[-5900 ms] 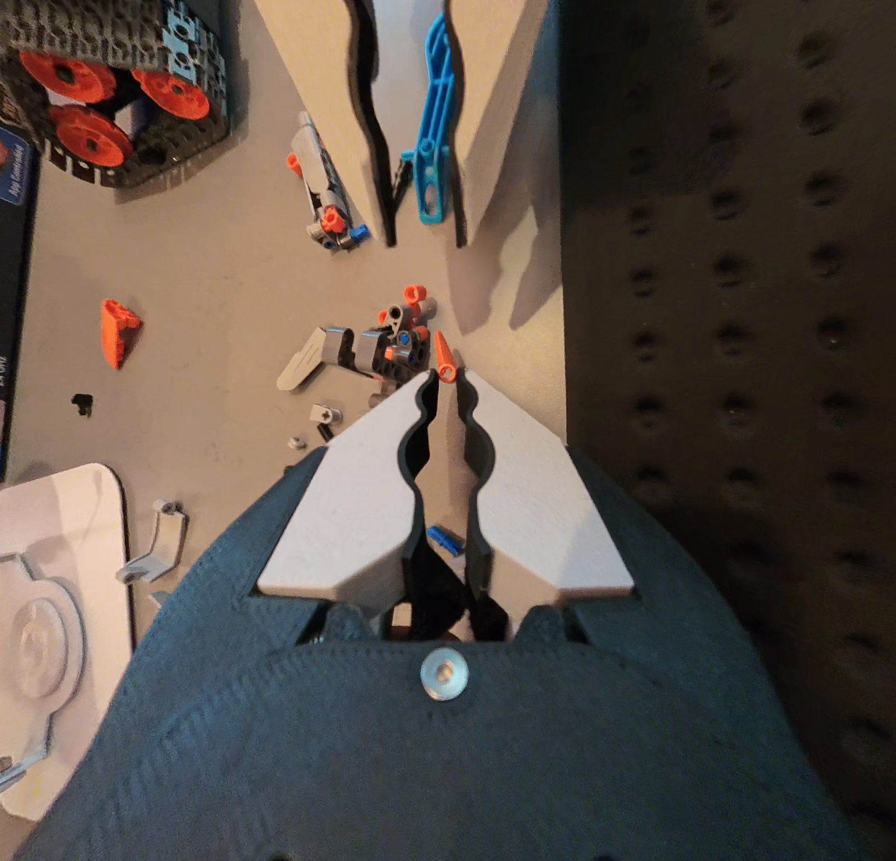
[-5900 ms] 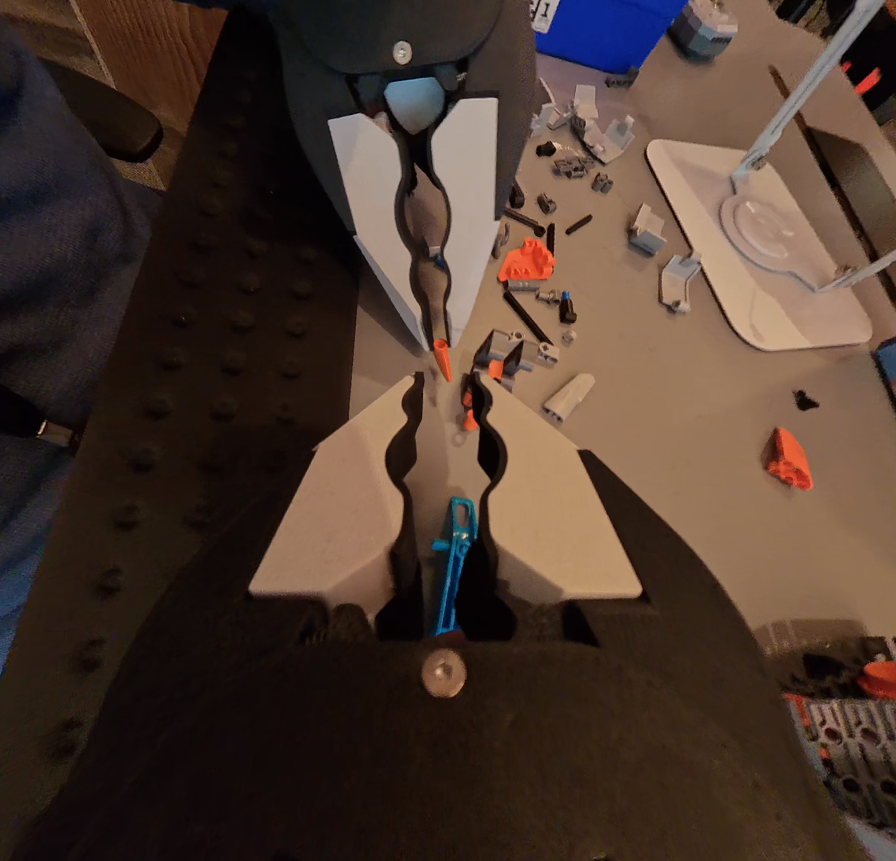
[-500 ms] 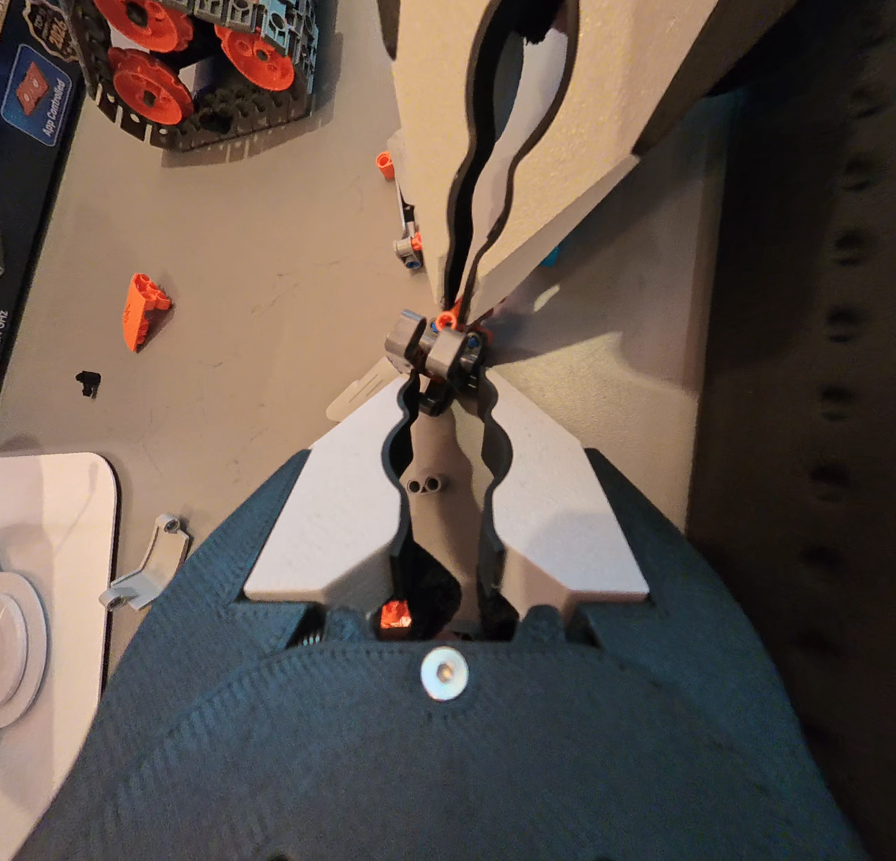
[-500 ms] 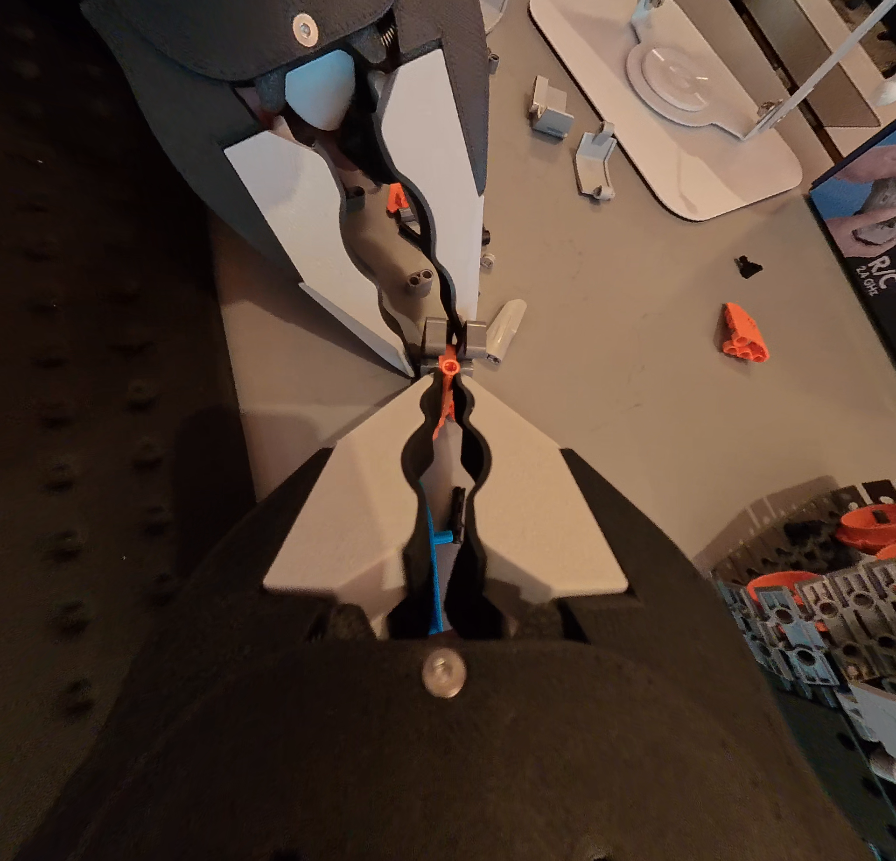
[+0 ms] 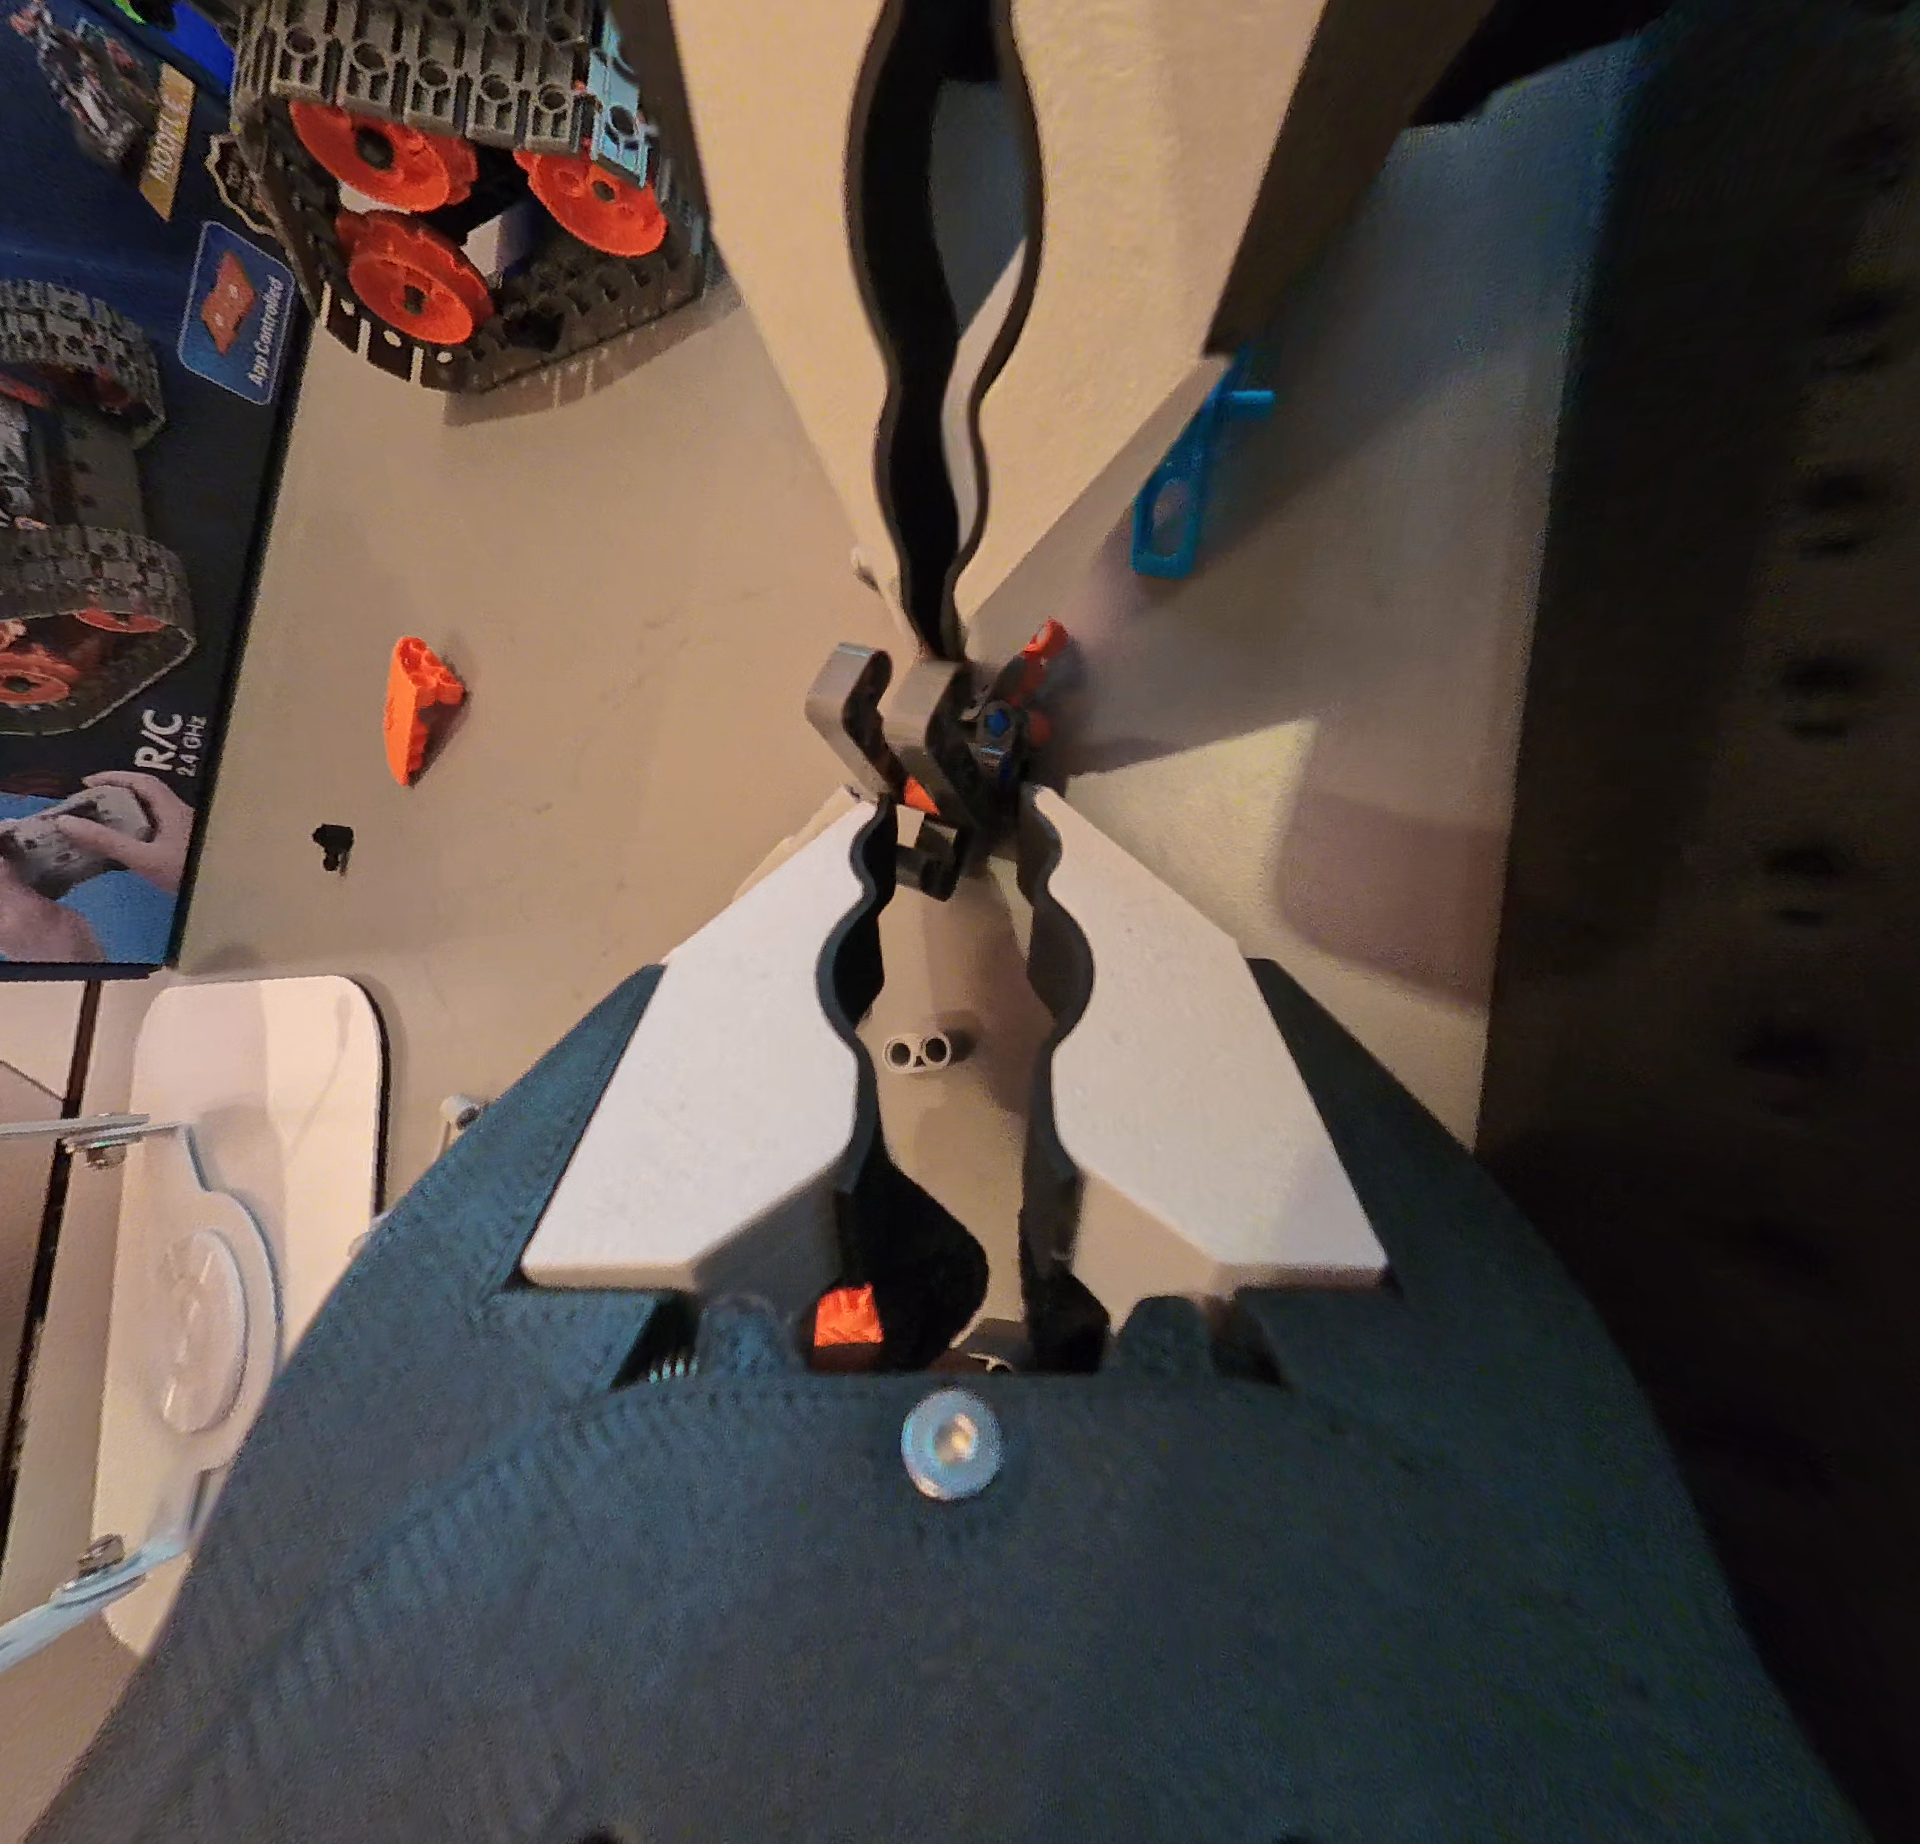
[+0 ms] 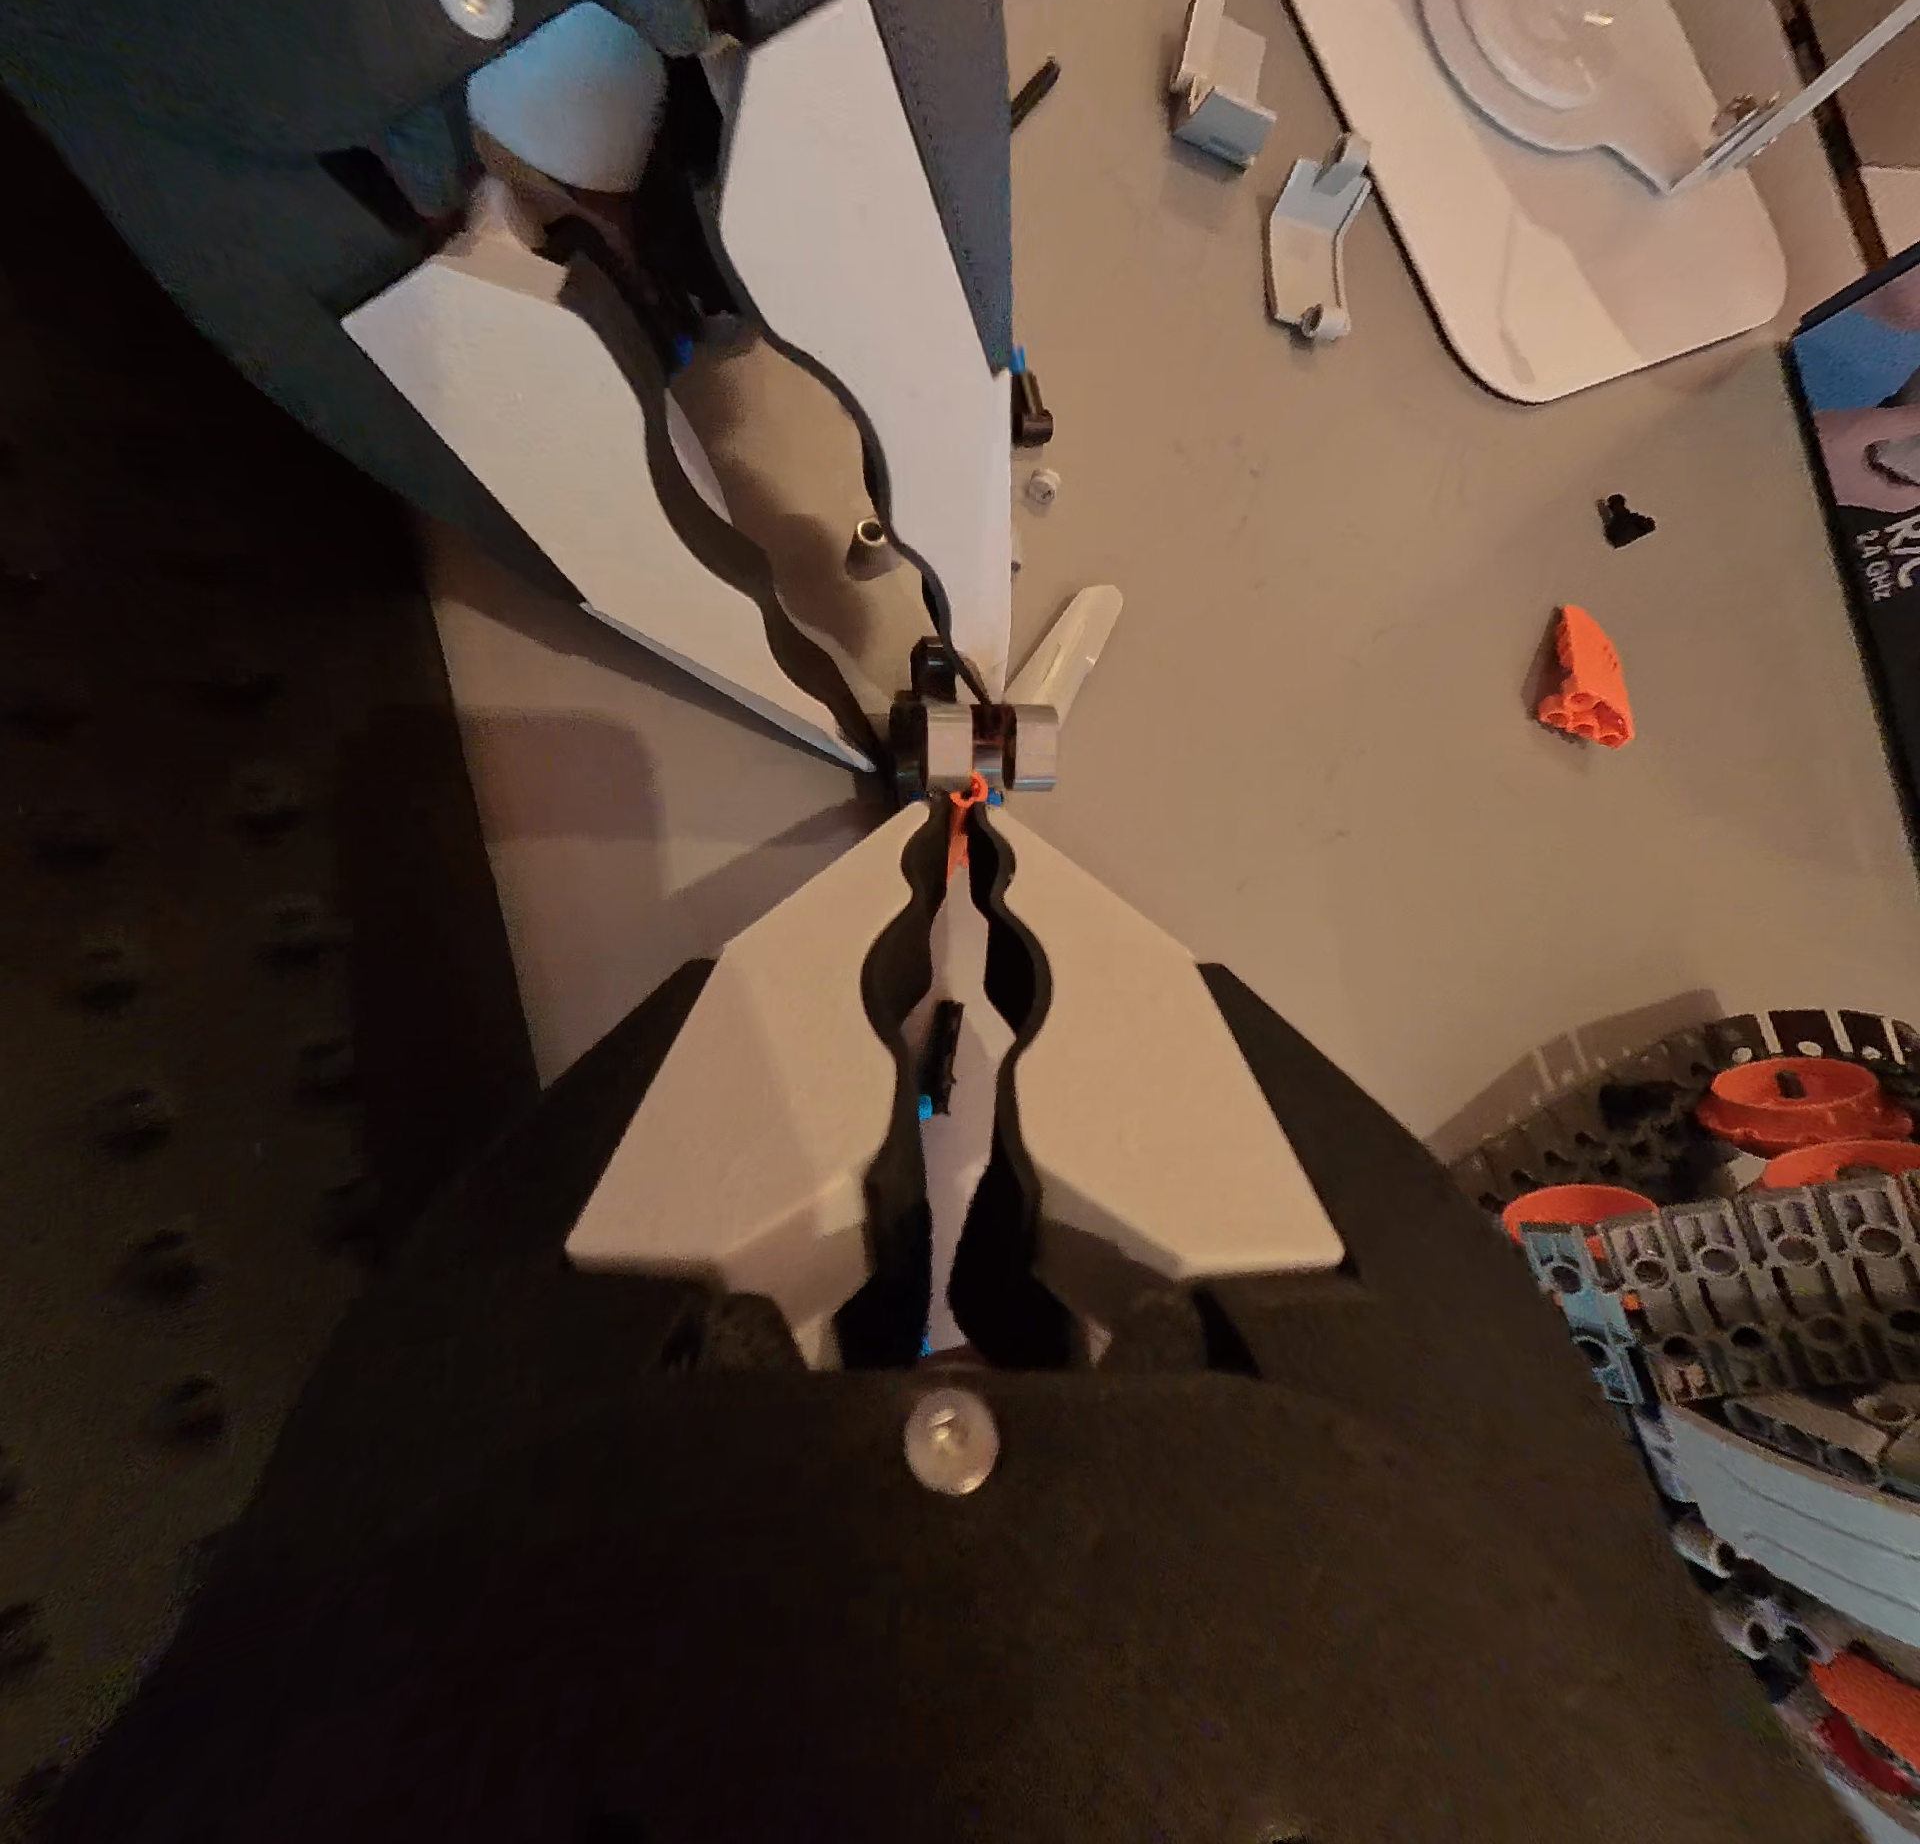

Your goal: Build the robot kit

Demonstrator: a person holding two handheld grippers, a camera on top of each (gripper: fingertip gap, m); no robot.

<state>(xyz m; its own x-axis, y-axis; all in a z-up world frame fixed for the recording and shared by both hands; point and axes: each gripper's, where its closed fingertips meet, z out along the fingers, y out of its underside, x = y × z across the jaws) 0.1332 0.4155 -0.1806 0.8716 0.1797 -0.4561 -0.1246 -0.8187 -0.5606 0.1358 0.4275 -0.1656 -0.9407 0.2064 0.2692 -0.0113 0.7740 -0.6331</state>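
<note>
Left hand-held gripper (image 5: 951, 807) pinches small grey-black brick assembly (image 5: 914, 734) above table (image 5: 582, 568), right hand-held gripper (image 6: 961, 823) pinches orange pin (image 6: 958, 828) w/ tip touching assembly, apparently not seated yet; tracked vehicle (image 5: 457, 163) sits well apart from assembly.

2 hand-held grippers, each with a dark textured shell and pale wedge-shaped fingers.

The left gripper (image 5: 951, 807) has a dark teal printed body with fine ridged layer lines and 1 round silver screw at the centre of its front edge. Its 2 fingers (image 5: 727, 1088) are off-white, flat-topped wedges that taper to points, with wavy black-lined inner edges. The right gripper (image 6: 961, 818) has the same shape in black, again with 1 silver screw low at centre and 2 pale fingers (image 6: 1153, 1098) with scalloped black inner edges. Small coil springs show beside the finger roots.
</note>
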